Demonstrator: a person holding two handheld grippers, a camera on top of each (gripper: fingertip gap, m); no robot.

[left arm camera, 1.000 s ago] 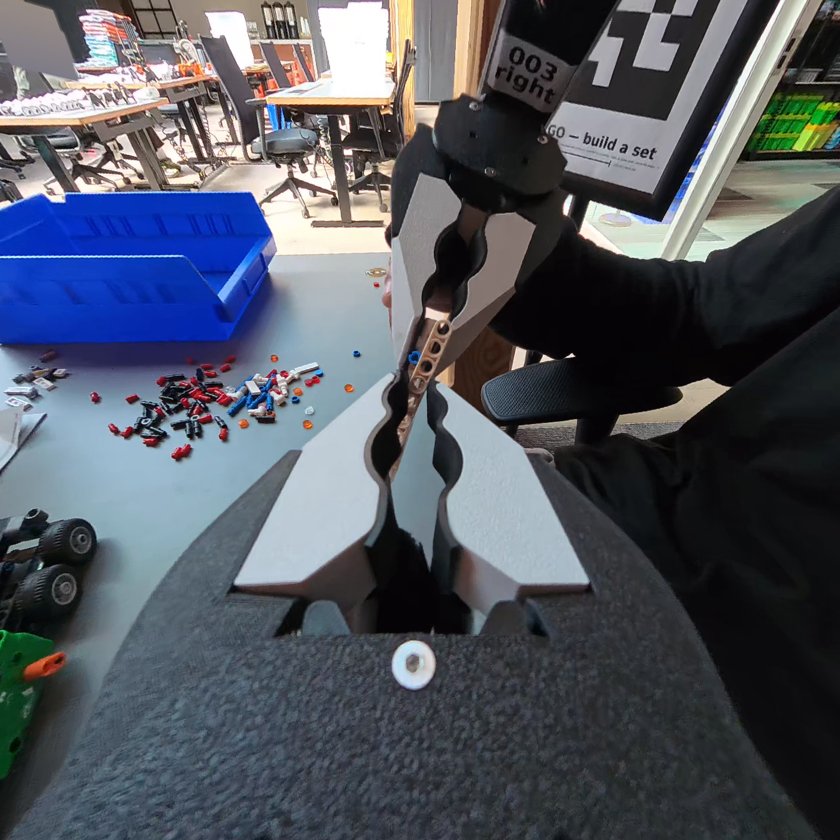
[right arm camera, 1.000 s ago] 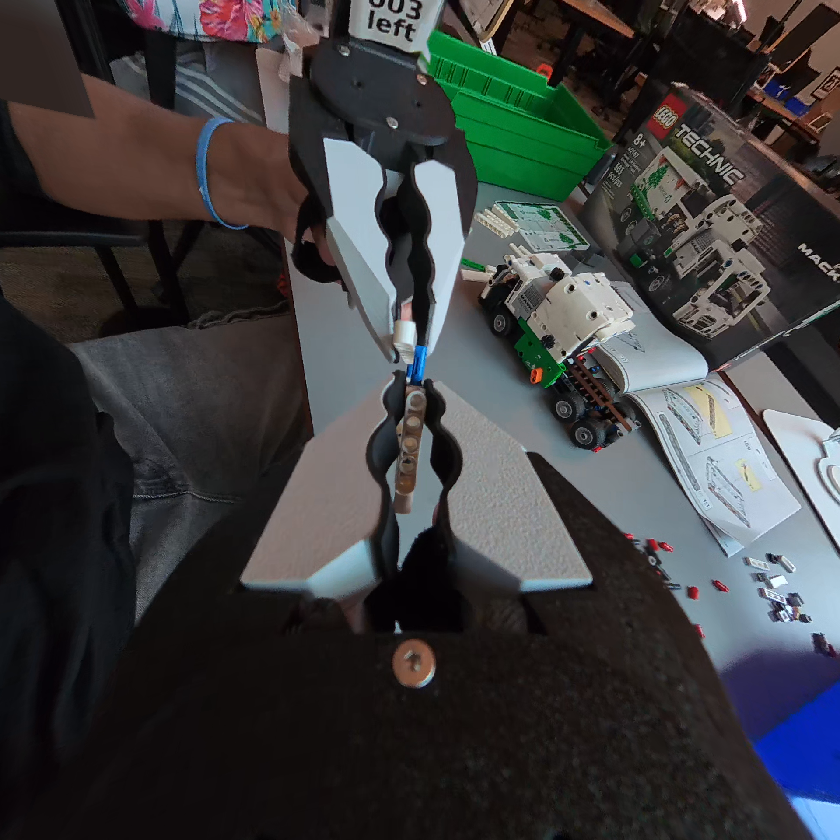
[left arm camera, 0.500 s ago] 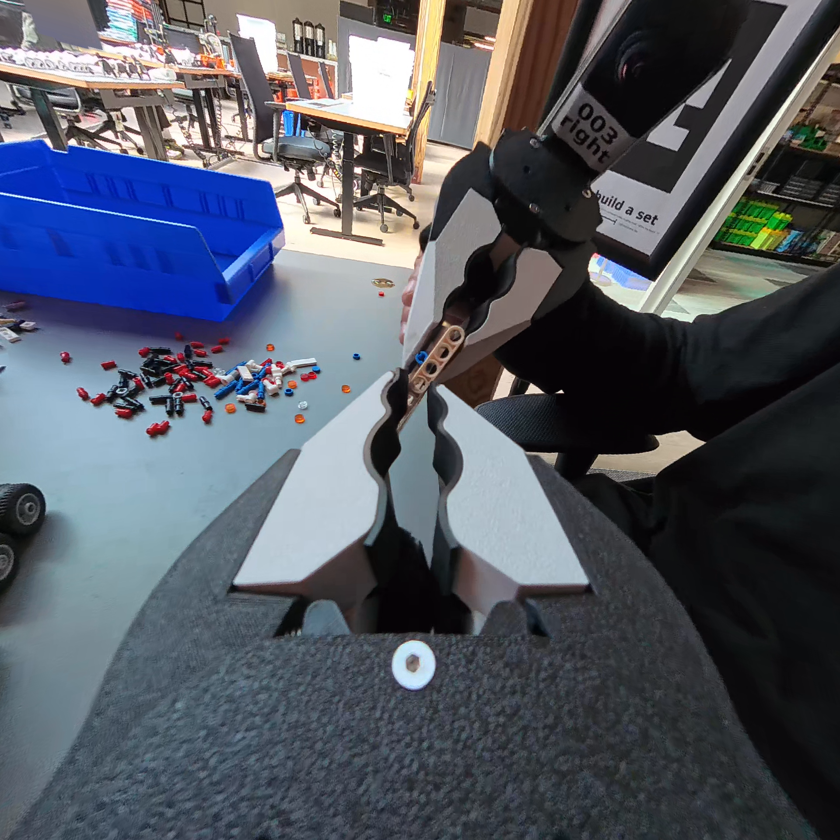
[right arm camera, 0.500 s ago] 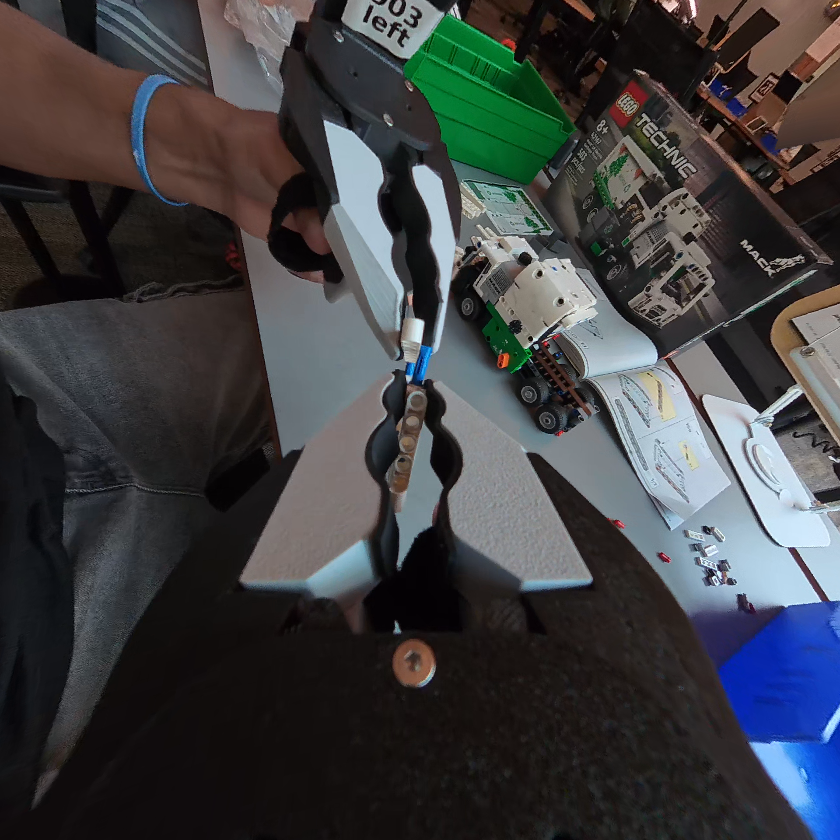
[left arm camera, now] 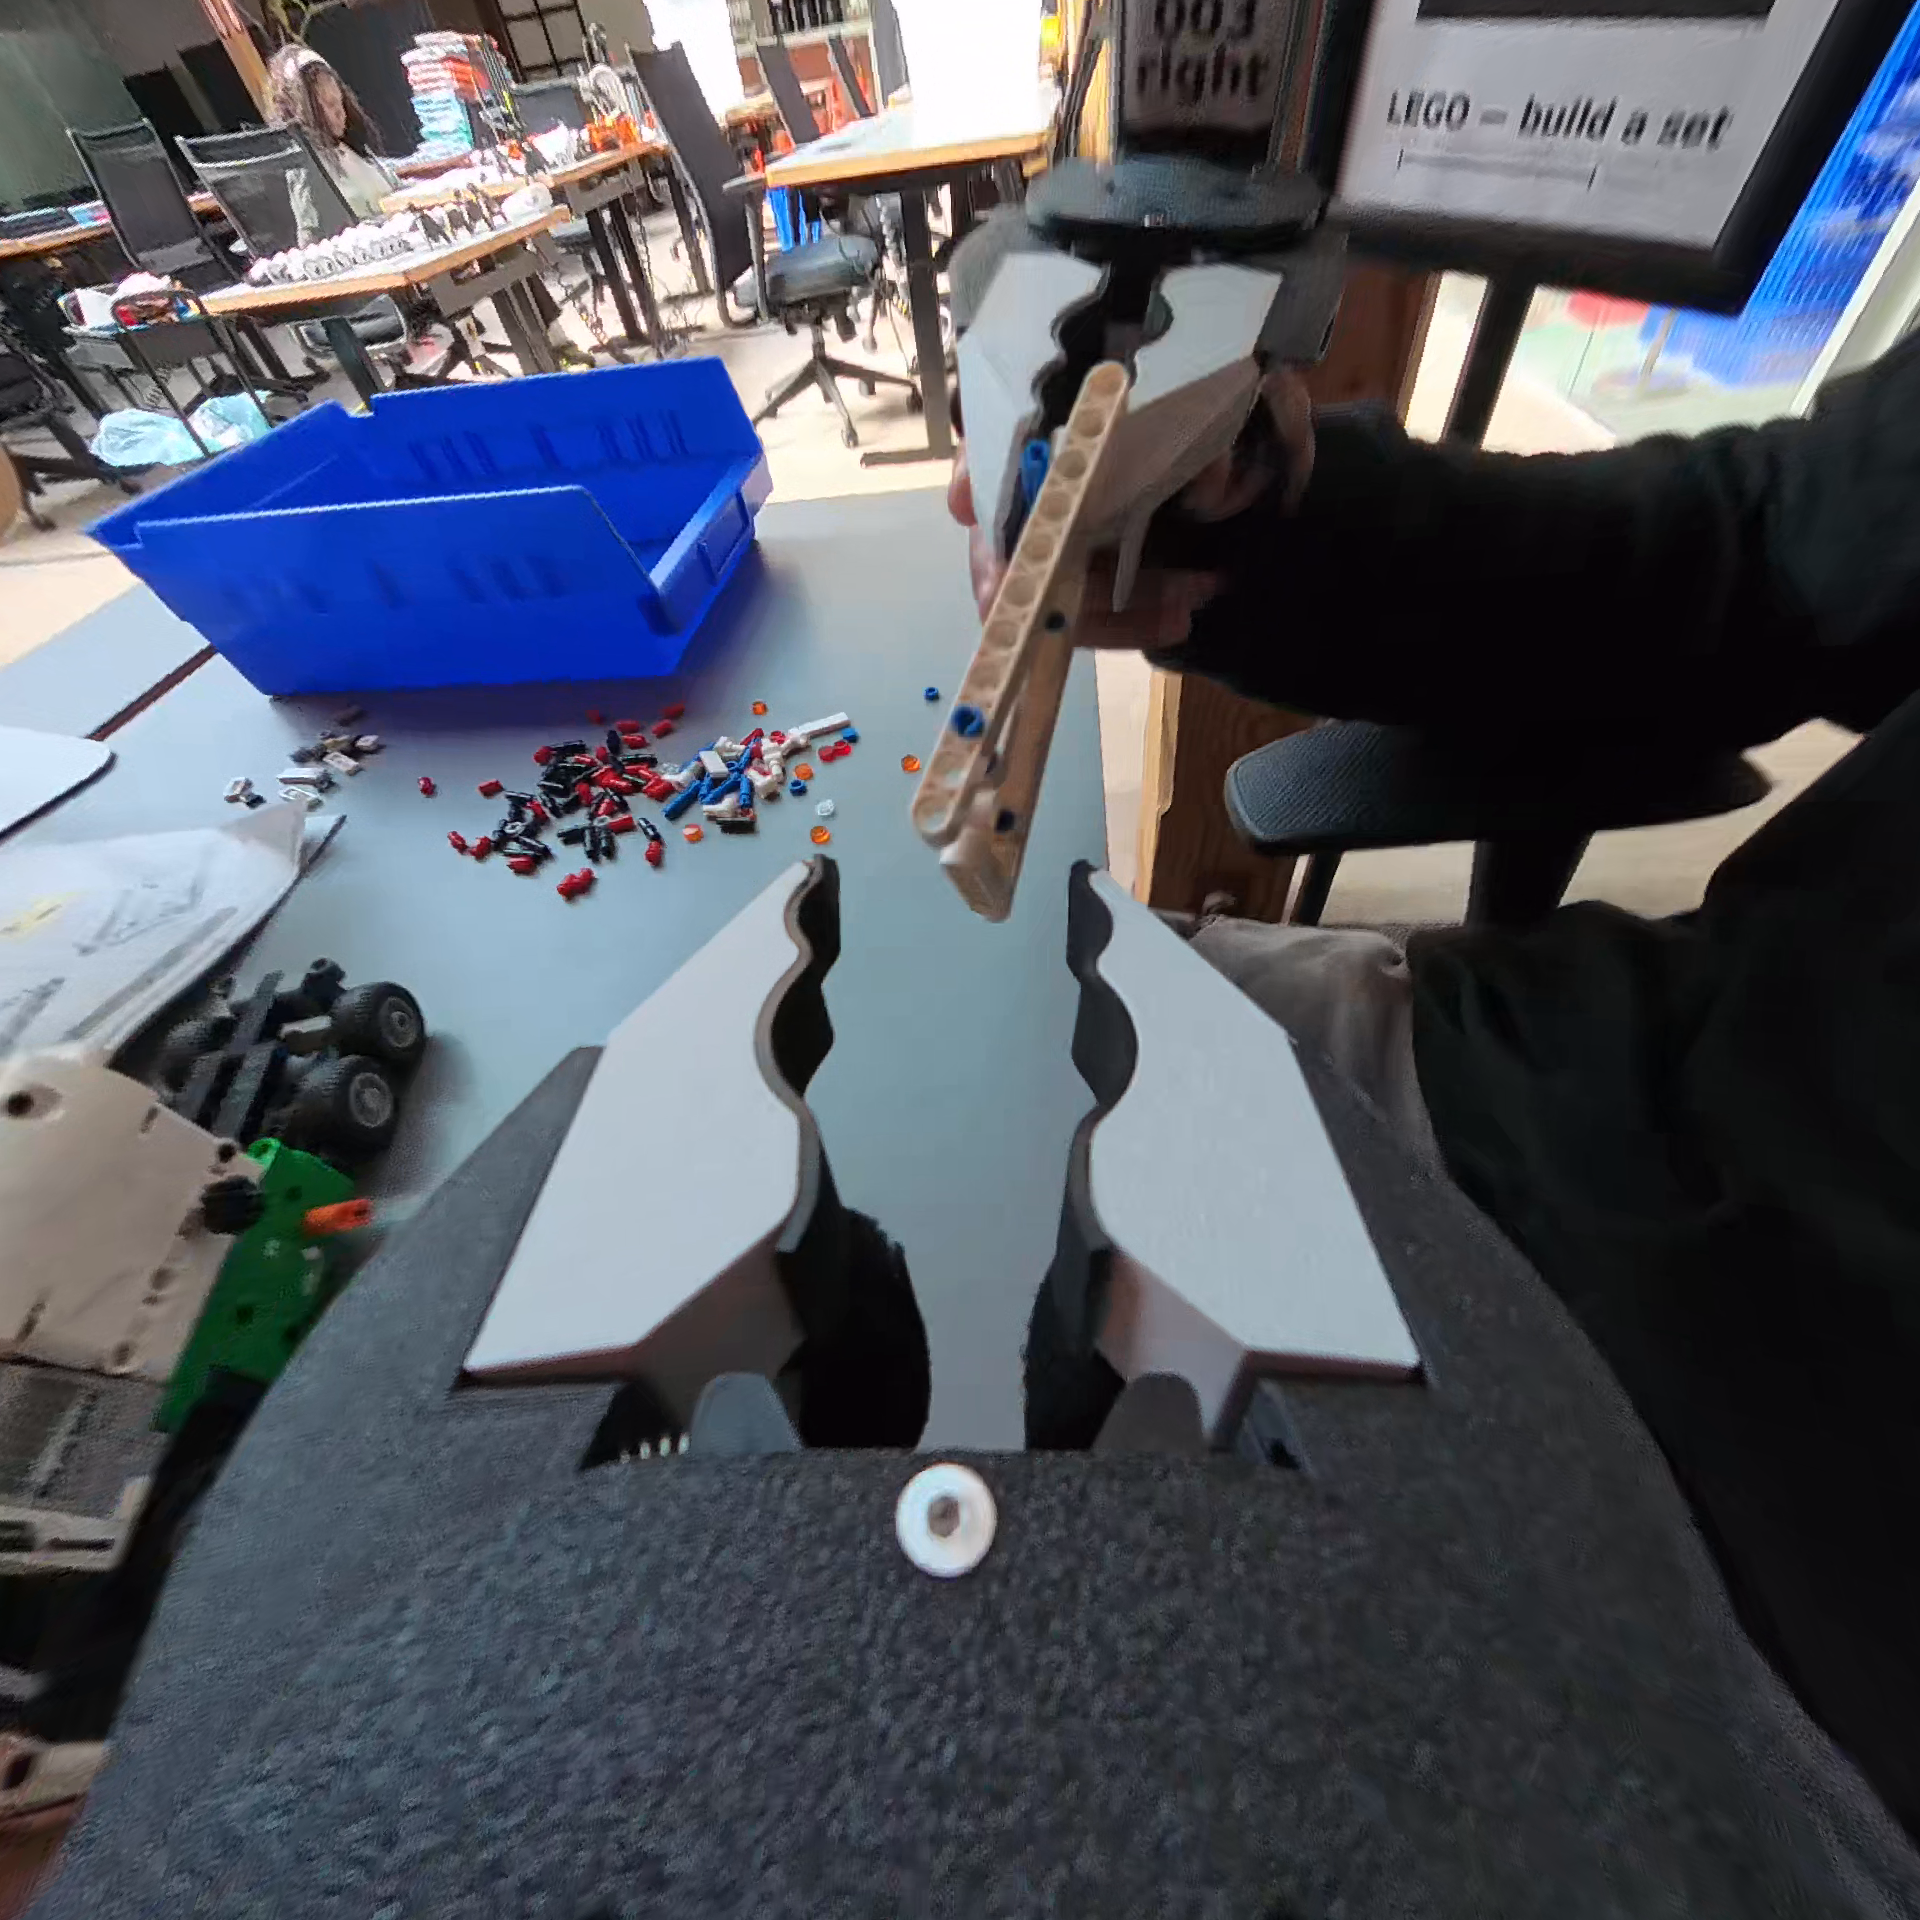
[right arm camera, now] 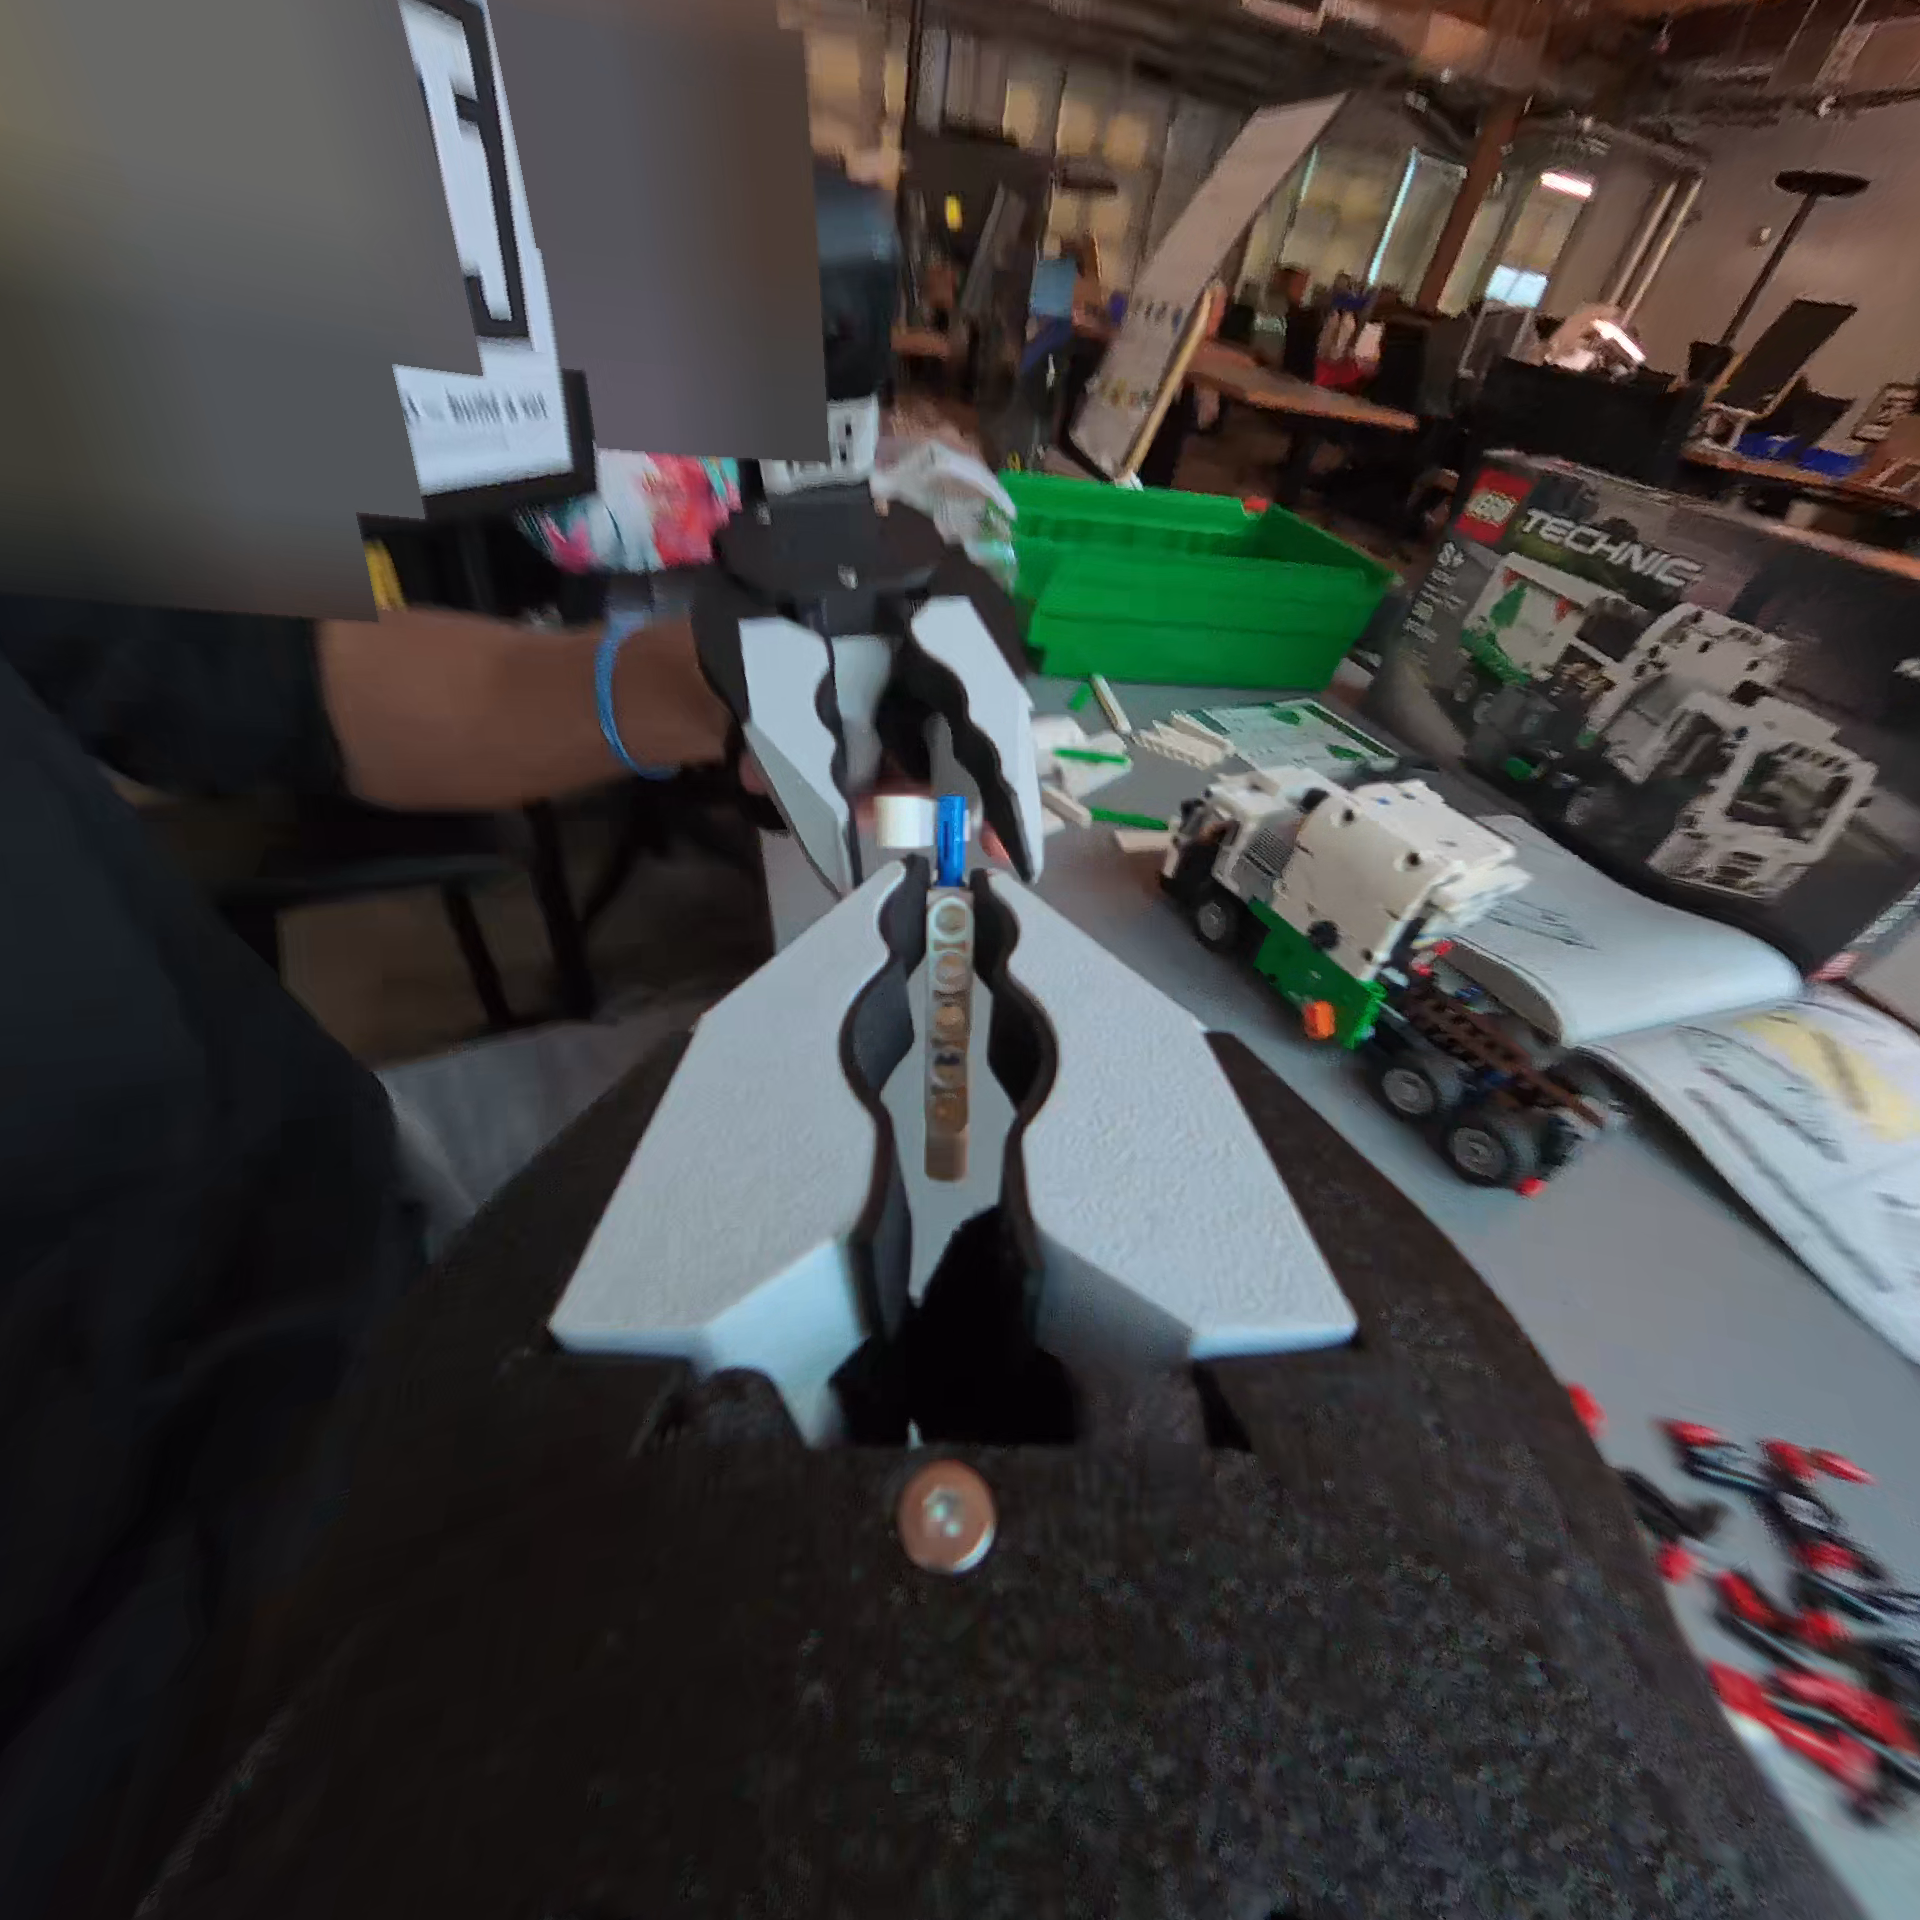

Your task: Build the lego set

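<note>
A grey table [left arm camera: 935,1091] carries the scene, with a blue bin [left arm camera: 436,540] at its far side in the left wrist view and a green bin [right arm camera: 1174,592] beside the printed set box [right arm camera: 1662,686] in the right wrist view. The half-built truck [right arm camera: 1340,935], white over green with black wheels, stands on the table next to the open instruction booklet [right arm camera: 1714,1060]. A scatter of small red, black and blue loose pieces [left arm camera: 634,795] lies in front of the blue bin.

The left gripper [left arm camera: 948,883] is spread wide and holds nothing; grey table shows between its fingers. The right gripper [right arm camera: 943,888] is clamped on a tan beam [left arm camera: 1023,634], a long, thin bar pierced by a row of round holes, held in the air above the table's near edge. In the left wrist view it slants down out of the jaws, two tan bars overlapping at the lower end. A blue pin [right arm camera: 949,840] projects from its tip, with a second blue pin [left arm camera: 966,719] seated in a hole lower down.
</note>
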